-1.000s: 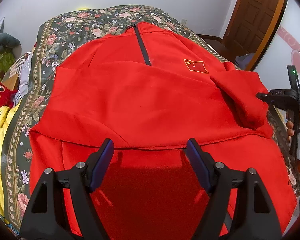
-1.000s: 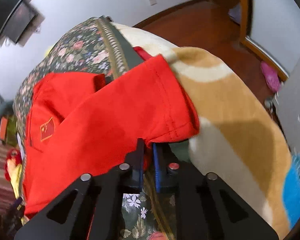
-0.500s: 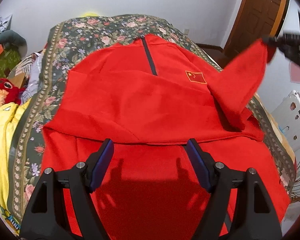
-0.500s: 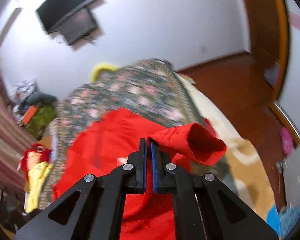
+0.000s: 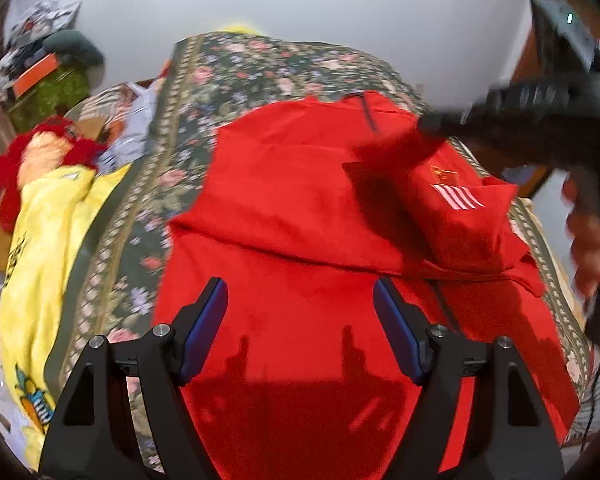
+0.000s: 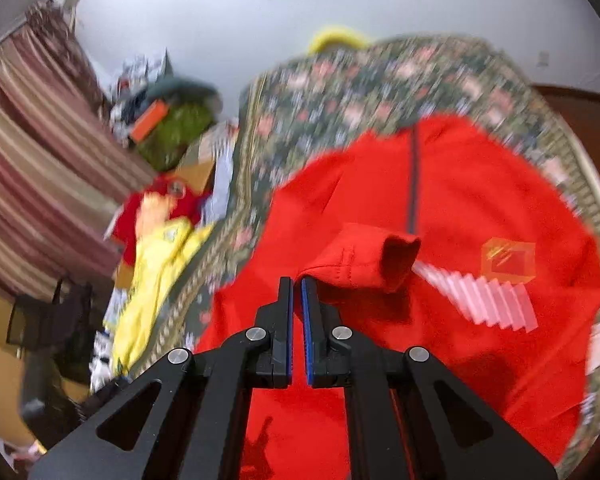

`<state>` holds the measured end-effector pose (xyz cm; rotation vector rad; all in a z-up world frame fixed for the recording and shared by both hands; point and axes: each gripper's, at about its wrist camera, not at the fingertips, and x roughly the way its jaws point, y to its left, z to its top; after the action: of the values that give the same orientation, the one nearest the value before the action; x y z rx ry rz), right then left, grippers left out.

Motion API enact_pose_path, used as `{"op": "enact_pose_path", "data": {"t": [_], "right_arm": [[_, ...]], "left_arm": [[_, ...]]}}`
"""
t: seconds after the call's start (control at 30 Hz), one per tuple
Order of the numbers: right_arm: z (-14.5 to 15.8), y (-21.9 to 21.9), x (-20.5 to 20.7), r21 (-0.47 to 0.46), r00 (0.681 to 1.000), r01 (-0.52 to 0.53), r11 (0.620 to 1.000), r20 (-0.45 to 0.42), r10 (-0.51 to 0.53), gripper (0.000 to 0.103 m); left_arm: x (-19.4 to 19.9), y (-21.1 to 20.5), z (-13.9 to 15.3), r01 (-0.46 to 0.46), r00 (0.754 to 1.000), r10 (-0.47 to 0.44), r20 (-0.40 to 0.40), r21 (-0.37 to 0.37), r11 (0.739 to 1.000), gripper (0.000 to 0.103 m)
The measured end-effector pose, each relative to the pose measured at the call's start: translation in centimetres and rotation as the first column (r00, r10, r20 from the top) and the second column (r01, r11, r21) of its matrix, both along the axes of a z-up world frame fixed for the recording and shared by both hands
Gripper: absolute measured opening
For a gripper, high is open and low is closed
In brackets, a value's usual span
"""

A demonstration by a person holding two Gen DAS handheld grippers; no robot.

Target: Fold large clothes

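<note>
Right wrist view: the sleeve cuff (image 6: 364,258) of the soft, limp red jacket (image 5: 300,208), spread on the bed (image 5: 260,64), is pinched by the closed right gripper (image 6: 296,280); the left gripper (image 5: 300,292) is held wide open, empty.

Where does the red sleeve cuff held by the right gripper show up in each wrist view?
Left wrist: the sleeve cuff is upper right, blurred, pinched at the right gripper above the red jacket.
Right wrist: the cuff is at centre, just beyond the shut gripper.
Shared landmark: the jacket's dark zipper.
</note>
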<state>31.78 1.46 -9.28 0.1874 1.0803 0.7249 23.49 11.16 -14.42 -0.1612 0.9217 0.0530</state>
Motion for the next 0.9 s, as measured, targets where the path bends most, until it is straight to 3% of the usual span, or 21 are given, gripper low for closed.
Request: {"op": "enact_pose_path", "data": {"t": [0.13,0.2,0.3,0.37,0.43,0.5,0.6,0.73,0.9], "right_arm": [[-2.8,3.0,-1.4,-0.077,0.994,-0.095,0.992,-0.058,0.091,0.004],[-4.1,4.1,-2.0,-0.098,0.981,-0.15,0.984,-0.14,0.136,0.004],[-4.4,4.5,-2.8,-0.127,0.965,-0.205,0.97,-0.191,0.179,0.004],[-3.4,3.7,-3.2,-0.139,0.97,-0.206,0.969,-0.158,0.184,0.008],[-2.3,2.3,-3.4,-0.16,0.979,-0.183,0.97,-0.118,0.165,0.022],[-0.9,0.5,-3.6,-0.192,0.989,-0.143,0.971,-0.046,0.137,0.049],[1.0,-3.0,-4.0,-0.235,0.992,-0.077,0.969,0.081,0.099,0.053],[1.4,-7.6,-3.6,-0.317,0.985,0.028,0.948,0.173,0.028,0.053],[-0.9,-13.7,-2.9,-0.401,0.98,0.152,0.903,0.183,-0.083,0.053]], "left_arm": [[-1.0,2.1,-0.8,-0.053,0.998,0.053,-0.023,-0.011,0.999,0.074],[-1.3,2.7,-1.3,-0.064,0.997,0.063,-0.034,-0.01,0.998,0.074],[-1.4,3.3,-2.0,-0.081,0.995,0.08,-0.052,-0.016,0.997,0.074],[-1.4,3.4,-2.3,-0.087,0.995,0.085,-0.056,-0.038,0.995,0.074],[-1.2,3.5,-2.4,-0.086,0.995,0.082,-0.057,-0.069,0.994,0.074],[-0.7,3.7,-2.5,-0.084,0.995,0.079,-0.057,-0.101,0.991,0.074],[0.6,3.9,-2.7,-0.087,0.995,0.077,-0.065,-0.18,0.98,0.074],[3.3,4.0,-3.4,-0.097,0.993,0.071,-0.1,-0.297,0.95,0.074],[7.3,3.8,-4.7,-0.112,0.989,0.06,-0.132,-0.43,0.896,0.074]]}}
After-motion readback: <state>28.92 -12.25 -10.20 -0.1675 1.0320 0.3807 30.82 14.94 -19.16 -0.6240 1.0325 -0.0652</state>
